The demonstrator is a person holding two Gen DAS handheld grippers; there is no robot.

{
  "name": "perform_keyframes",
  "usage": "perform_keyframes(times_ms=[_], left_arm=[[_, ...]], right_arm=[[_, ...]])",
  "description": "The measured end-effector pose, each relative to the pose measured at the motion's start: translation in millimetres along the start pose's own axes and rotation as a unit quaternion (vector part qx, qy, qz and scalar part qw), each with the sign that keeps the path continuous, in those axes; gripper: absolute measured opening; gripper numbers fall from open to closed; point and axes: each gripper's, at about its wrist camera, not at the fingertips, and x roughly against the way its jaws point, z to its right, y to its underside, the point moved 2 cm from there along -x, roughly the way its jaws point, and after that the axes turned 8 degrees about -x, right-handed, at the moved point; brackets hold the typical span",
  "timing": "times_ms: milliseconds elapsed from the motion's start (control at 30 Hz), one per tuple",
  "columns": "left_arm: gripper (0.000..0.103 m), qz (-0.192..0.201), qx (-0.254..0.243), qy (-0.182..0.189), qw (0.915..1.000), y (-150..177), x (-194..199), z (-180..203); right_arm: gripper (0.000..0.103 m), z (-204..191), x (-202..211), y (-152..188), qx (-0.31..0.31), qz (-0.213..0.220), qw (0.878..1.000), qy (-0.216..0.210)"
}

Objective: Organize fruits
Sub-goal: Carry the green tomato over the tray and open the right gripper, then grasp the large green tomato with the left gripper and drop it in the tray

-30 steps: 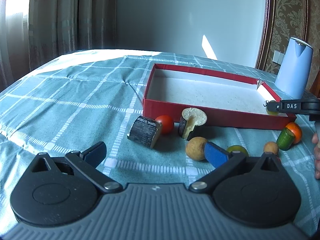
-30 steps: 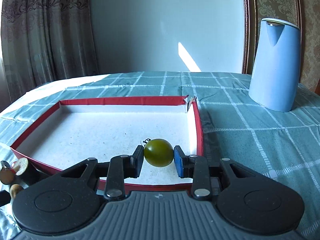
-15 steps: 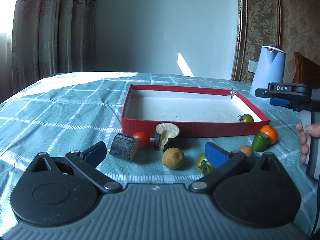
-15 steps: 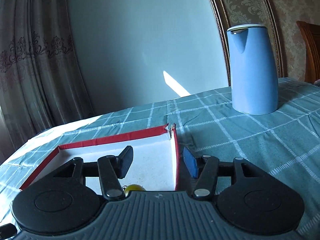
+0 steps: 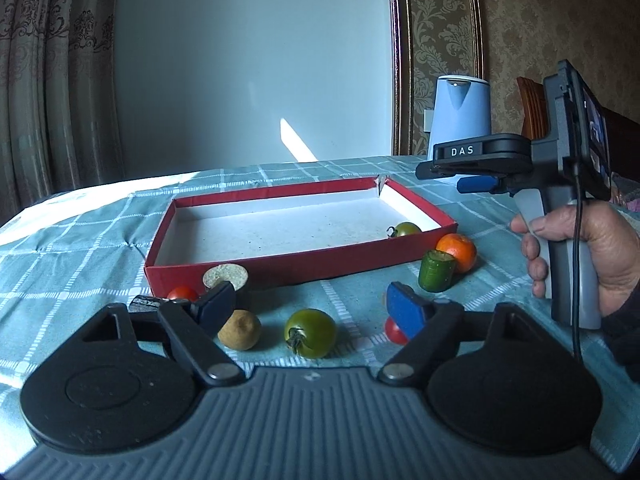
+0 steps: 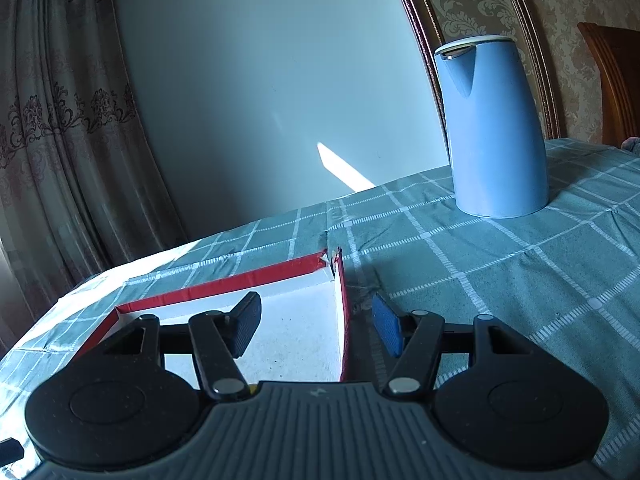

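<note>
A shallow red box [image 5: 280,268] with a white floor lies on the checked cloth. One green tomato [image 5: 406,229] sits in its near right corner. In front of the box lie a green tomato [image 5: 311,332], a tan round fruit [image 5: 240,329], a red tomato [image 5: 182,293], a cut pale-topped piece [image 5: 225,276], a green cylinder piece [image 5: 436,271], an orange [image 5: 457,251] and a small red fruit [image 5: 394,332]. My left gripper [image 5: 310,304] is open, low over the loose green tomato. My right gripper [image 6: 316,322] is open and empty, raised over the box's right wall [image 6: 345,320]; it also shows in the left wrist view [image 5: 476,176].
A blue kettle [image 6: 494,128] stands on the cloth to the right behind the box; it also shows in the left wrist view [image 5: 462,120]. A dark bark-like piece [image 5: 146,303] lies by the left finger. A wooden chair [image 6: 612,80] stands at the far right.
My right gripper opened, left the green tomato in the box, then rose and tilted up. My left gripper moved right and closer, so the loose green tomato now lies between its fingers.
</note>
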Motion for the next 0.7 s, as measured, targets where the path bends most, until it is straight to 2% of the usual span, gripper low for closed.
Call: perform_keyframes(times_ms=[33,233,300,467,600,700], left_arm=[[0.081,-0.002,0.002,0.004,1.0000,0,-2,1],[0.057,-0.040,0.003,0.020,0.9990,2,-15,2],[0.040,-0.054,0.002,0.023,0.9982,2,-20,2],[0.040,-0.070,-0.006,0.014,0.9975,5,-24,4],[0.048,-0.086,-0.002,0.007,0.9963,7,-30,2],[0.048,-0.090,-0.002,0.006,0.9959,7,-31,2]], right_arm=[[0.064,0,1,0,0.001,0.000,1.000,0.001],[0.065,0,3,-1,-0.001,0.007,1.000,-0.004],[0.065,0,3,-1,-0.003,0.007,1.000,-0.005],[0.065,0,4,-1,-0.005,0.007,1.000,-0.006],[0.065,1,4,-1,-0.007,0.008,1.000,-0.006],[0.065,2,4,-1,-0.009,0.006,1.000,-0.005]])
